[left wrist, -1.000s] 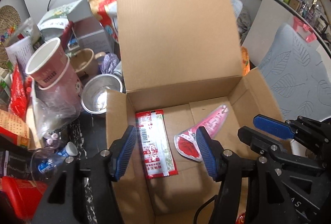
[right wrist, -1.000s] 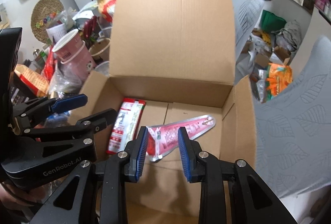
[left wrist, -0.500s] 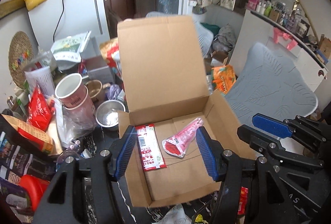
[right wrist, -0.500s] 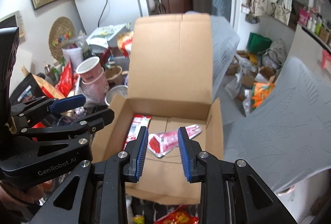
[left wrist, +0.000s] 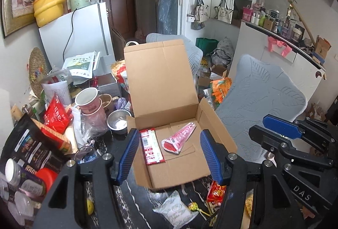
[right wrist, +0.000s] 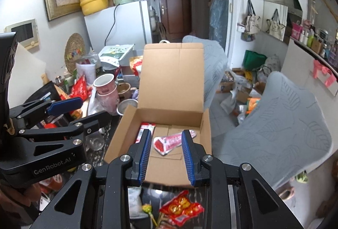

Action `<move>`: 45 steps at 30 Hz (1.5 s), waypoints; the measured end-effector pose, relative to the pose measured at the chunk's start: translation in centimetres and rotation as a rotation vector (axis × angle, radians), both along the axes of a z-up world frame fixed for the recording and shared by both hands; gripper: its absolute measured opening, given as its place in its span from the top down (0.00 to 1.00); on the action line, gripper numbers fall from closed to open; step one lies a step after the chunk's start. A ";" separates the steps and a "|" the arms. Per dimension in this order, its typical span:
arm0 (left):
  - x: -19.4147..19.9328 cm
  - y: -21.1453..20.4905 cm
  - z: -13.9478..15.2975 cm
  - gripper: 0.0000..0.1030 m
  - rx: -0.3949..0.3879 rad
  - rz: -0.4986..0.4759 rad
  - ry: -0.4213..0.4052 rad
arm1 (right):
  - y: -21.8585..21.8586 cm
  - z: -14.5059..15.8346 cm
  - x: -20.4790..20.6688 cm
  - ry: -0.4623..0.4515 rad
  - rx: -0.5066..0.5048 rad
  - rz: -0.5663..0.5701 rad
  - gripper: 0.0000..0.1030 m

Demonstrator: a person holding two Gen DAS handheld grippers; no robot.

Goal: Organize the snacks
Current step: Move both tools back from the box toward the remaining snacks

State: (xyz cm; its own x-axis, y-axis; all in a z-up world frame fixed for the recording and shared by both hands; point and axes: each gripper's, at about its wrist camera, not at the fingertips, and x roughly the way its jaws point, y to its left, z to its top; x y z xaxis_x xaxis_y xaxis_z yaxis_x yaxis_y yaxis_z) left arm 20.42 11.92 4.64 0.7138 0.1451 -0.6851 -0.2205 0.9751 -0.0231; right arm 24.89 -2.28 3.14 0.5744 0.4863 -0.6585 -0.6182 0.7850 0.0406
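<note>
An open cardboard box with its lid upright holds a flat red packet and a pink cone-shaped packet. Both also show in the right wrist view, the red packet and the cone packet. My left gripper hangs above and in front of the box, its jaws opening, nothing between them. My right gripper is beside it on the right, narrowly open and empty. On the dark table in front of the box lie a white packet, a red packet and a lollipop.
Left of the box stand stacked pink paper cups, a steel bowl, a red bag and dark bags. A grey chair is close on the right. A white fridge stands behind.
Both grippers have drawn back and up from the box, which looks smaller now. The table's front edge with loose snacks has come into view. The two packets inside have not moved.
</note>
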 end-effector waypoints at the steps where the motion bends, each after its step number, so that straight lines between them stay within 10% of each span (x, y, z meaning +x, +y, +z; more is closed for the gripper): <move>1: -0.6 -0.2 0.2 0.37 0.001 -0.002 -0.004 | -0.3 0.2 -0.6 -0.003 0.002 -0.005 0.71; 3: -1.7 -0.6 0.6 0.25 0.007 -0.001 -0.023 | -0.9 0.4 -1.5 -0.007 0.006 -0.014 0.71; 21: -9.4 -5.5 1.2 0.25 0.024 -0.154 -0.038 | -6.8 1.0 -10.7 -0.037 0.037 -0.139 0.35; 45: -13.6 -11.1 -5.5 0.25 -0.031 -0.365 0.129 | -12.9 -5.6 -17.0 0.100 0.014 -0.250 0.35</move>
State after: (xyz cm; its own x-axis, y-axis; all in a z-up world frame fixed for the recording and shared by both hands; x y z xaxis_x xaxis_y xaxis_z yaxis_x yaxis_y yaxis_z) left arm 6.79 0.83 -0.90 0.6226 -0.1245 -0.7726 0.1379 0.9893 -0.0484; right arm 7.85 -15.15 -2.43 0.6100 0.3467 -0.7125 -0.3974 0.9118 0.1035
